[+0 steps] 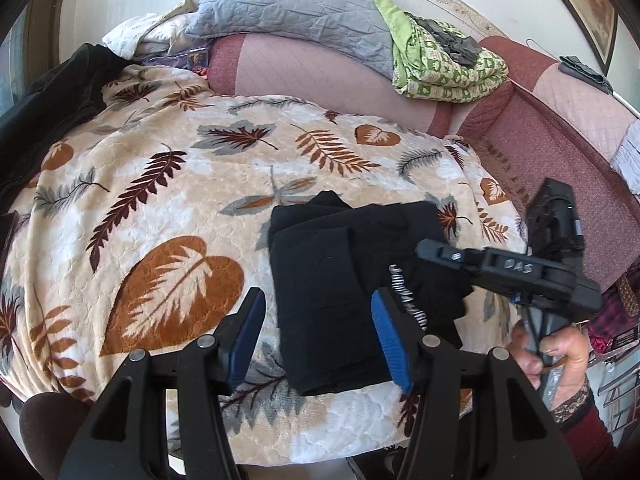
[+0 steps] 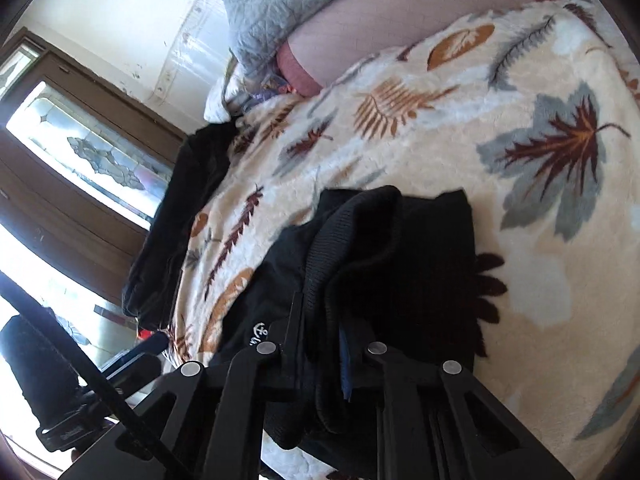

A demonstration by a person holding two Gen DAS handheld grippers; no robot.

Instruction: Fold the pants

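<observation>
Black knit pants (image 1: pixel 340 280), folded to a compact stack, lying on leaf-print fleece blanket (image 1: pixel 160 184) near its front edge; left gripper (image 1: pixel 318 340) hovering above stack, jaws parted, blue pads clear of cloth, holding nothing; right gripper (image 2: pixel 320 344) nearly closed, pinching a bunched ribbed fold at stack's right side, gripped by a hand (image 1: pixel 556 360). Risks, judged: lifting or dragging that single fold likely to peel upper layers and undo stack; plush blanket may snag cloth; stack near edge could slide off.
</observation>
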